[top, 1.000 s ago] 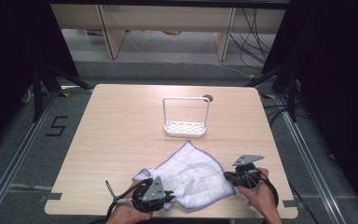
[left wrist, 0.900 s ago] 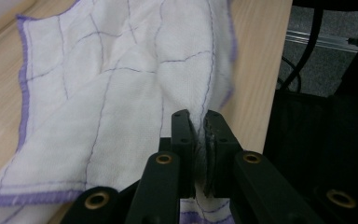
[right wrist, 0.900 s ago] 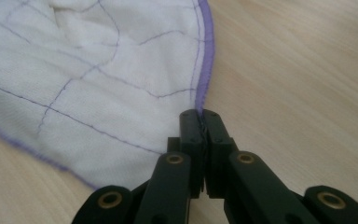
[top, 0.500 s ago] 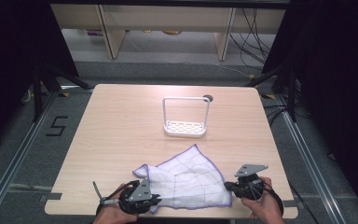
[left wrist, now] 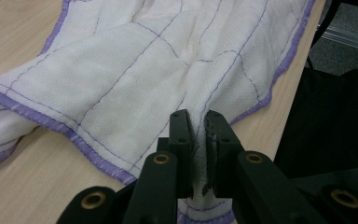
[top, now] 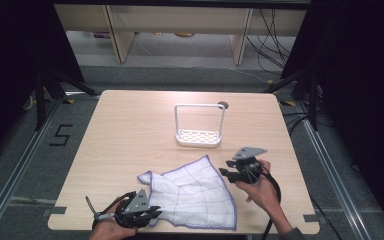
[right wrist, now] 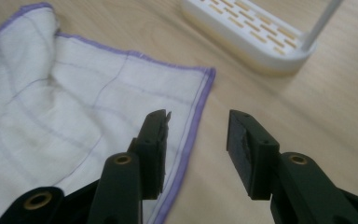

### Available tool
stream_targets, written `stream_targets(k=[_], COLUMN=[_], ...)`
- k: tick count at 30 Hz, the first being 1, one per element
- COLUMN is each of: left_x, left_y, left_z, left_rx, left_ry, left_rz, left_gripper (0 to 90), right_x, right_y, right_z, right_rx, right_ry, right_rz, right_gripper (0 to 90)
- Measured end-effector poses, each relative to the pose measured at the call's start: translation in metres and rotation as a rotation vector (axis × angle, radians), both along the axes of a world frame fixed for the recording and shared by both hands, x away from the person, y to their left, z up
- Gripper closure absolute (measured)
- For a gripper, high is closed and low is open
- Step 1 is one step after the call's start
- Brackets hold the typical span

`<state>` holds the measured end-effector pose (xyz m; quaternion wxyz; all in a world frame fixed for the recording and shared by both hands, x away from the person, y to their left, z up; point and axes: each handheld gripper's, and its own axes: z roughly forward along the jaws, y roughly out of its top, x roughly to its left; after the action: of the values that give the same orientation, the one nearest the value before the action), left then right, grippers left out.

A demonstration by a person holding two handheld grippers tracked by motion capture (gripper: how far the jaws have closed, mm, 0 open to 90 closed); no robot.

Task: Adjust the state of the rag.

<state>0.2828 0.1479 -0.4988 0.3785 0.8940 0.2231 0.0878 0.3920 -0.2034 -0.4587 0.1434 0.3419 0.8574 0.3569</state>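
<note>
Cloth [top: 192, 192], white with purple stitched edging, lies spread on the tabletop [top: 130, 130] on the person's side of the white rack [top: 199, 125], with its near corner pinched tight in the left gripper [top: 150, 214]. The right gripper [top: 225, 172] hovers just beside the cloth's right edge, nearer the rack, its jaws having just been opening and now apart with nothing between them.

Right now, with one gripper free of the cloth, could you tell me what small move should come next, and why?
Probably bring the right gripper back down to the cloth at its purple edge: its jaws have just opened with nothing between them, while the left gripper pinches the near corner.
</note>
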Motion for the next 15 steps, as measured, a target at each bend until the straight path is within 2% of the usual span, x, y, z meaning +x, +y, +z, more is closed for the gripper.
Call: stream_targets(k=[2,3,4,5,6,7,9,12,14,15], left_x=[0.000,0.000,0.000,0.000,-0.002,-0.002,0.000,0.000,0.000,-0.002], left_y=[0.001,0.001,0.001,0.001,0.000,0.000,0.001,0.001,0.001,0.000], left_z=[0.000,0.000,0.000,0.000,-0.001,-0.001,-0.001,0.000,0.000,-0.002], left_rx=[-0.005,-0.006,-0.006,-0.013,-0.036,-0.036,-0.018,-0.009,-0.008,-0.040], left_ry=[-0.011,-0.014,-0.014,-0.007,0.010,0.010,-0.008,-0.014,-0.015,0.008], left_rz=[-0.010,-0.011,-0.011,-0.014,0.011,0.011,-0.018,-0.014,-0.014,0.007], left_gripper=[82.0,82.0,82.0,82.0,82.0,82.0,82.0,82.0,82.0,82.0], right_x=[0.018,0.026,0.026,0.037,0.042,0.042,0.053,0.060,0.067,0.069], right_y=[0.014,0.020,0.020,0.033,0.038,0.038,0.053,0.058,0.062,0.062], right_z=[-0.005,-0.007,-0.007,-0.013,-0.016,-0.016,-0.023,-0.028,-0.036,-0.040], right_rx=[-0.003,-0.013,-0.013,-0.012,-0.027,-0.027,-0.044,-0.069,-0.089,-0.083], right_ry=[-0.001,0.019,0.019,0.029,0.029,0.029,0.060,0.073,0.096,0.095], right_rz=[0.000,0.008,0.008,0.003,0.021,0.021,0.030,0.036,0.015,0.024], right_gripper=[58.6,58.6,58.6,58.5,58.5,58.5,58.2,58.2,63.4,69.5])
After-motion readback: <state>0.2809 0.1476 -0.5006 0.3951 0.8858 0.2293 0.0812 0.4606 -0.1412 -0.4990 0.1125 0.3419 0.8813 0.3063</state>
